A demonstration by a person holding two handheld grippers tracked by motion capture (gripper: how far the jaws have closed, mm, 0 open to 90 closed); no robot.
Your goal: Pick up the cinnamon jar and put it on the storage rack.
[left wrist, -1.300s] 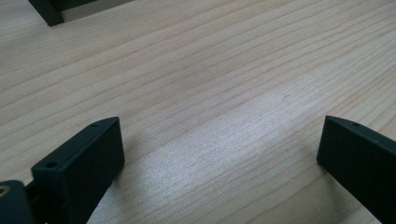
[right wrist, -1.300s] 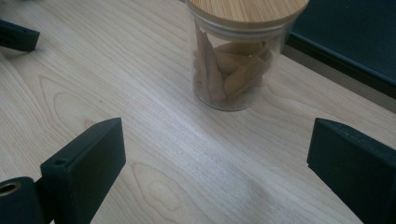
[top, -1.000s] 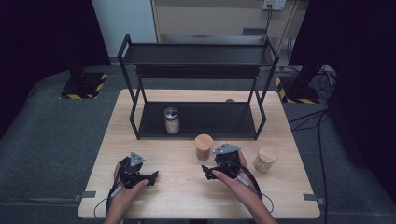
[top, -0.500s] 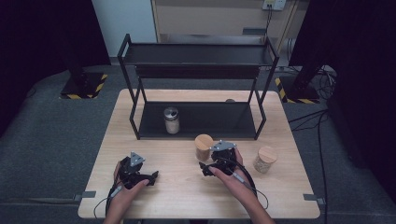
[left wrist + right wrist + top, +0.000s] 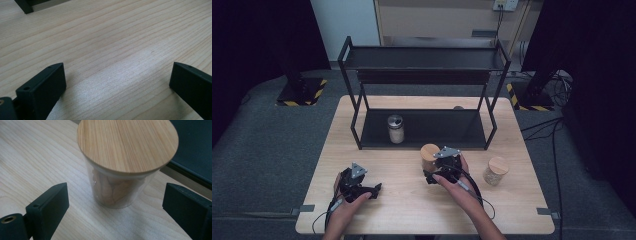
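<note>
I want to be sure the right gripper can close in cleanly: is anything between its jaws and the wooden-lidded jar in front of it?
Nothing visible is. In the right gripper view the jar stands upright on bare table, just ahead of the right gripper, whose jaws have been closing but remain apart, clear of the glass on both sides.

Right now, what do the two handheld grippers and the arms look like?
Both the left gripper and the right gripper are black, each topped by a grey three-cornered plate, with a thin black cable trailing back along the forearm. Each has two flat, blocky black jaws; a small screw hole shows on one. The forearms are bare, no sleeves visible.
</note>
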